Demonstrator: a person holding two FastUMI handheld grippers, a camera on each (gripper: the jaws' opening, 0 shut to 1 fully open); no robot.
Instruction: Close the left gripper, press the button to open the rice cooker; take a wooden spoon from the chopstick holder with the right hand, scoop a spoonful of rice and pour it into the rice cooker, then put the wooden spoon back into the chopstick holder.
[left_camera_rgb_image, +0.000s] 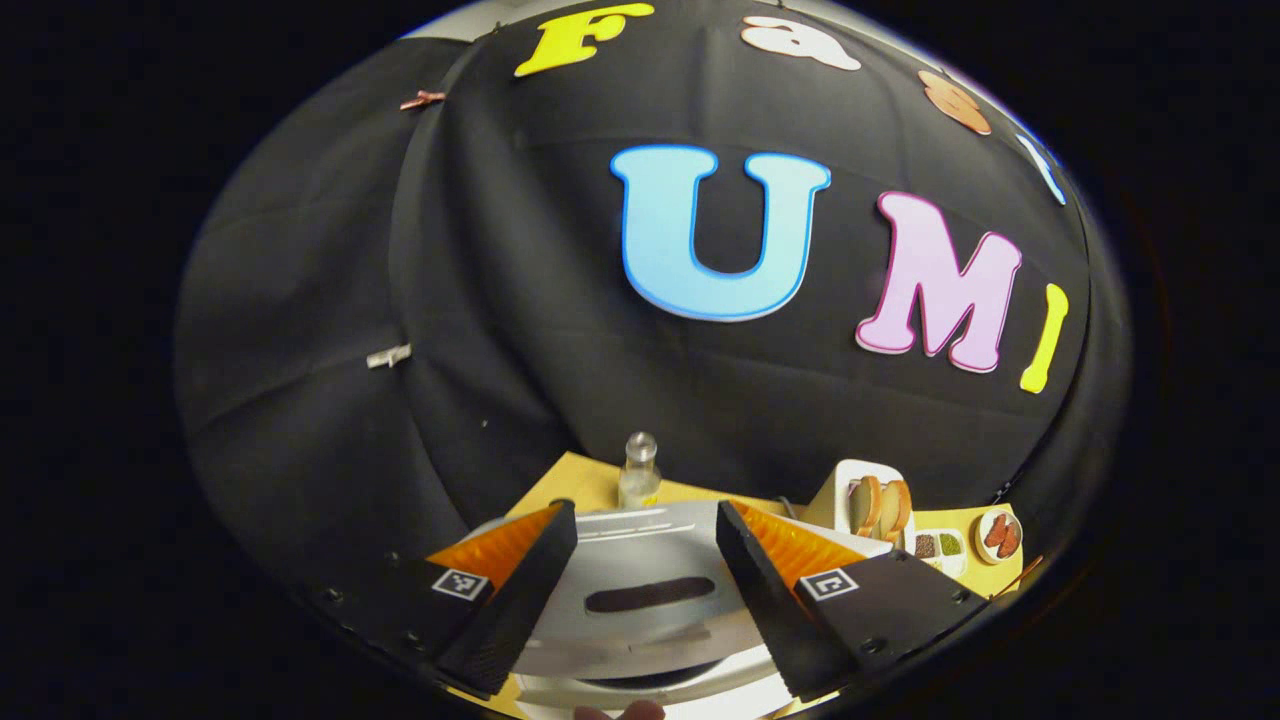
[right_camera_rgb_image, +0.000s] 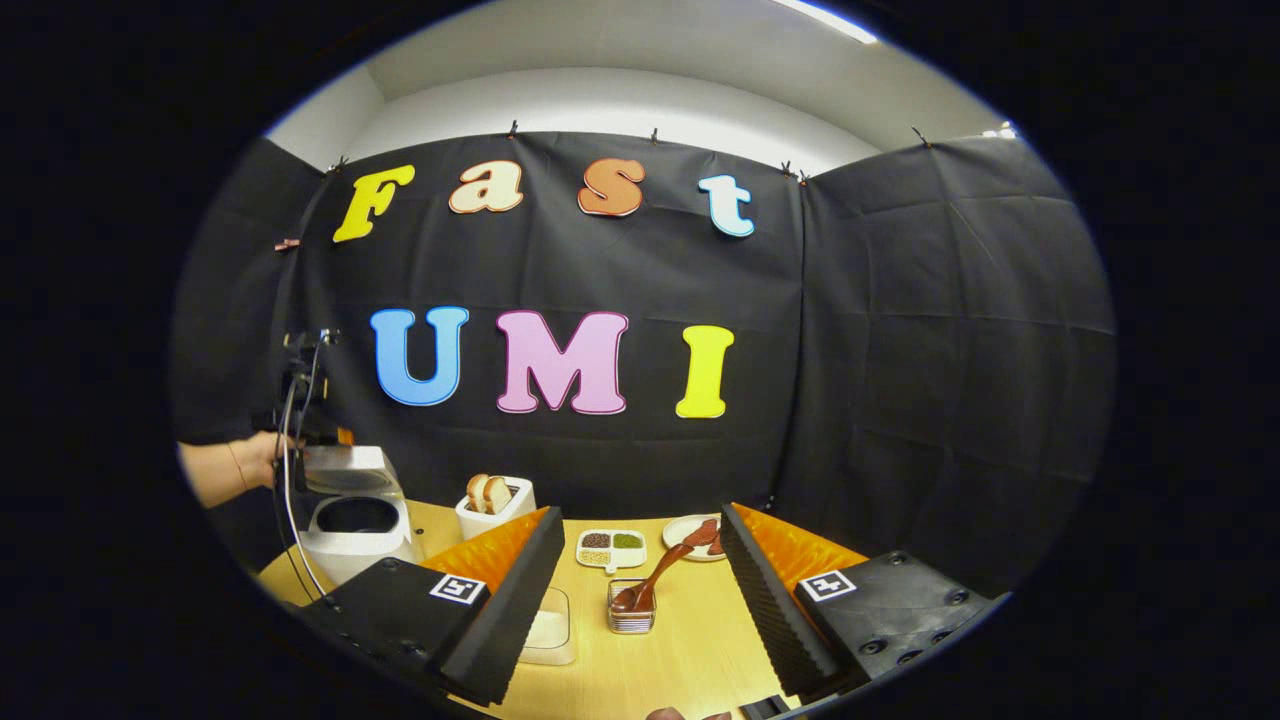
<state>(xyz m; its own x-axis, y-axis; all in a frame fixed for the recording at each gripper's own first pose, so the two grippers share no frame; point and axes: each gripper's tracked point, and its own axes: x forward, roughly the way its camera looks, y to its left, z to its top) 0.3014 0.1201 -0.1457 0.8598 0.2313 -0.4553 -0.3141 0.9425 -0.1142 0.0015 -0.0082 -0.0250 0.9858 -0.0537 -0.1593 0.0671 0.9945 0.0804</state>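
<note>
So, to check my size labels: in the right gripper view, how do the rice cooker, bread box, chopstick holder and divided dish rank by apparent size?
1. rice cooker, lid up.
2. bread box.
3. divided dish and chopstick holder: look alike; the holder is nearer the camera, so unranked.

A toaster (right_camera_rgb_image: 494, 508) holding two bread slices (right_camera_rgb_image: 486, 492) stands at the back of a wooden table (right_camera_rgb_image: 680, 650), near a divided dish (right_camera_rgb_image: 611, 549) of grains and a plate (right_camera_rgb_image: 692, 535) of dark food to its right. In the left gripper view, a glass bottle (left_camera_rgb_image: 640, 470) stands upright at the table's far edge.
</note>
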